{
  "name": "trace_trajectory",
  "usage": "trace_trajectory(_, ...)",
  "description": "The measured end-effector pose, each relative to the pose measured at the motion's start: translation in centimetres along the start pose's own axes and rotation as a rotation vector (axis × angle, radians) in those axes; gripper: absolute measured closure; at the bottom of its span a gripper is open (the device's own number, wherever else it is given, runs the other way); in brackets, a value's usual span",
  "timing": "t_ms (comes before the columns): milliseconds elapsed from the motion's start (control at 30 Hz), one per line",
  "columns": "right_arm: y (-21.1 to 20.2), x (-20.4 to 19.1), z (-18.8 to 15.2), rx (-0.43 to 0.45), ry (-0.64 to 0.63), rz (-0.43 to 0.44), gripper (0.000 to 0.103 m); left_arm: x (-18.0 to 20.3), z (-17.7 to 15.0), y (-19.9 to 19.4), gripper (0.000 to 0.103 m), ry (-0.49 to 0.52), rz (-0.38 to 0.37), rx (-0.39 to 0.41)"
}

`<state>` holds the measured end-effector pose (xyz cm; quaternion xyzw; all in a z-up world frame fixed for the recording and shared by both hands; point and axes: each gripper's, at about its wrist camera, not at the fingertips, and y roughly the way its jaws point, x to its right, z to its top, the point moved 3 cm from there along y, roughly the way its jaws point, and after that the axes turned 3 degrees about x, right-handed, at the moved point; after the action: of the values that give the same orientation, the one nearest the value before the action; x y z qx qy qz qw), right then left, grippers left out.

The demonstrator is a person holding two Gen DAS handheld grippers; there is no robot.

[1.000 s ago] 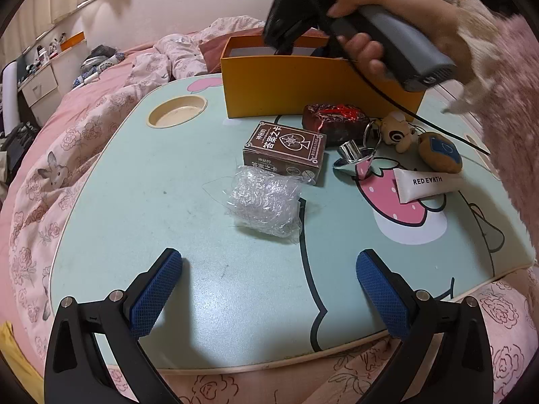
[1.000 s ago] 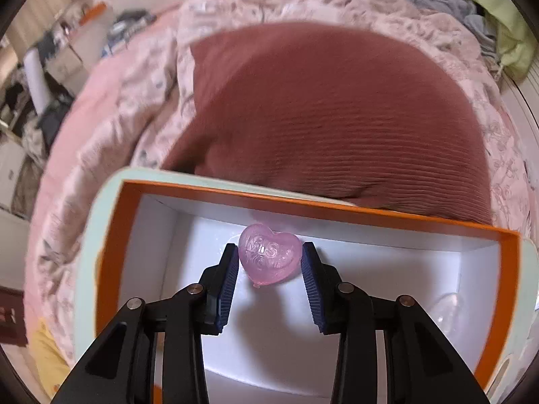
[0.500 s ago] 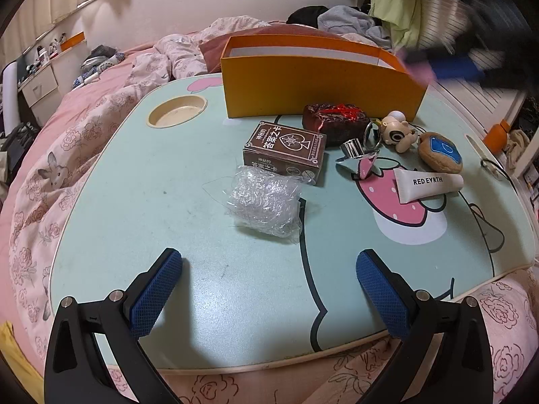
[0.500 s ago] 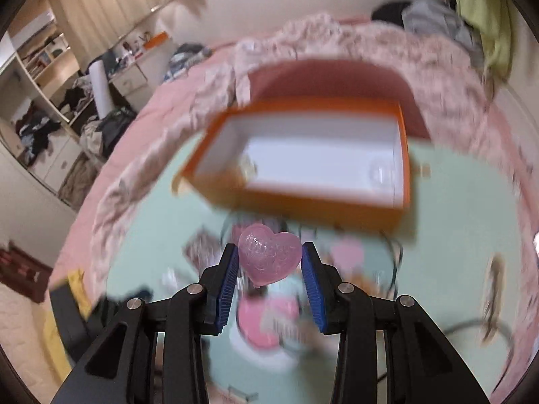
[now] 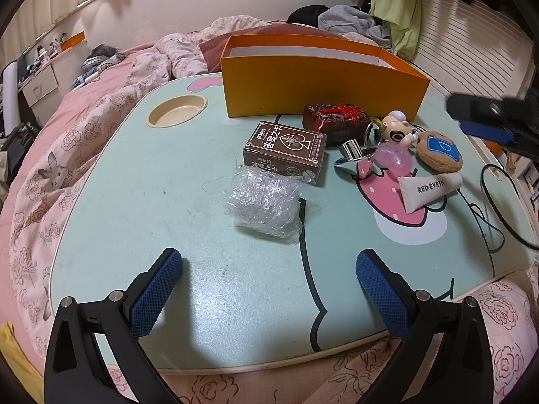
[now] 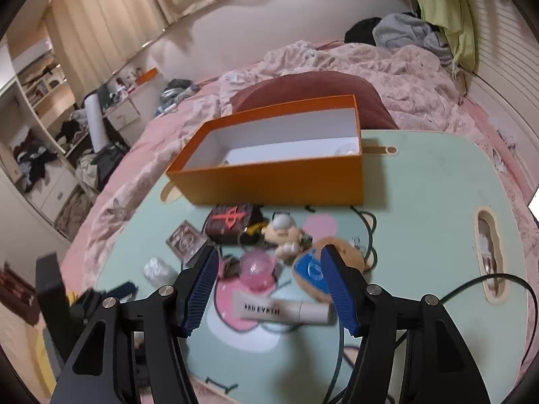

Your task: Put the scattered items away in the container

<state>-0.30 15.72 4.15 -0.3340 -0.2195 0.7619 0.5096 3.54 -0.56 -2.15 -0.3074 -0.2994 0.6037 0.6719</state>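
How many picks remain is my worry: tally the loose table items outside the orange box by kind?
Boxes: 2, card box, dark red box
Toy charms: 2, figure, cookie
Tube: 1
Pink heart: 1
Clear bag: 1
Silver piece: 1
Total: 8

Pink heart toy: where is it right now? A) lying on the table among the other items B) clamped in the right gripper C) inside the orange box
A: the pink heart toy lies on the table beside the tube, and nothing is between the opening jaws of the right gripper.
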Motion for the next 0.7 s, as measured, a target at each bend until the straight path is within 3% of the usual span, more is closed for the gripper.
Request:
trace_trajectory(300,-1.0,-0.6,-5.1,-0.051,-0.056,-0.106,0.039,0.0,0.0,0.1,0.000,0.001,0.005,-0.005)
trace_trajectory(433,-1.6,0.2,-5.7,-0.019,-0.015,-0.102,0.039,0.0,0.7,-0.8,0.000,0.033,0.069,0.019)
trace_trajectory(500,-2.0,0.7,-5.6,0.002,0.009,-0.090,0.039,-0.3,2.7,-2.6,0.000,0.035,0.064,0.084)
trace_trajectory(633,-1.9,1.1,-5.7,-0.006,0.044,-0.067,0.037,0.1,9.2,-6.1,0.000,0.012,-0.067,0.181)
trace_trajectory(700,-1.6,1.0,-5.7,-0.020,0.046,-0.061,0.037,1.3,13.3,-6.4,0.000,0.018,-0.145,0.184)
